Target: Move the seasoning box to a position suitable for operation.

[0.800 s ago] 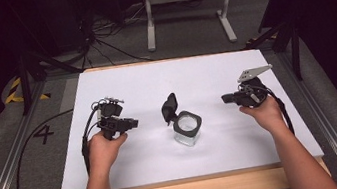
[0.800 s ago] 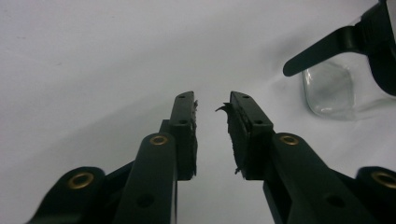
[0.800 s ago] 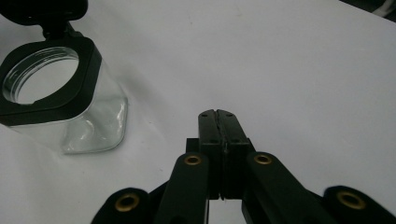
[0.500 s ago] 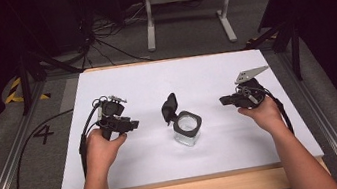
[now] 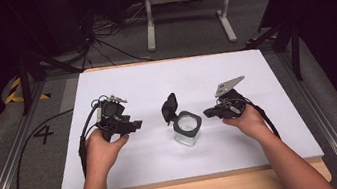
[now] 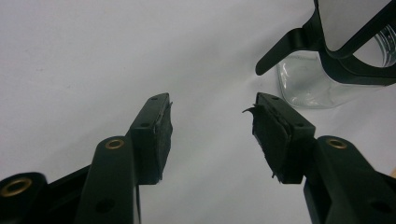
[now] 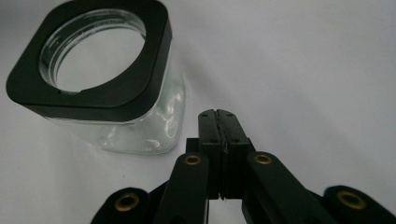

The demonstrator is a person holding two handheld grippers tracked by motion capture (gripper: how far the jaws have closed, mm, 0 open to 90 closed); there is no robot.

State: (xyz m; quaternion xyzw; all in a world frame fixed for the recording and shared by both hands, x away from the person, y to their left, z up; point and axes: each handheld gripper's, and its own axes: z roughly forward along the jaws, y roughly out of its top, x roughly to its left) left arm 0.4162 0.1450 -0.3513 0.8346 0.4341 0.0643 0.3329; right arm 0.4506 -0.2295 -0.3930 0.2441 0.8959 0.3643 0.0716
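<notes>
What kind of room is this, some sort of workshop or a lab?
Probably a lab or recording studio set up for filming hand tasks. A white-covered table stands against dark surroundings, cables run across the grey floor, and a person holds a left gripper and a right gripper beside a glass jar.

Clear square glass jar with black collar (image 5: 187, 129) sits mid white table sheet (image 5: 164, 77), open end up. Black hinged lid piece (image 5: 169, 108) just behind-left of it, touching its rim. Left gripper (image 5: 133, 126) left of jar, right gripper (image 5: 208, 113) right of it, both near, aimed inward at it.
</notes>
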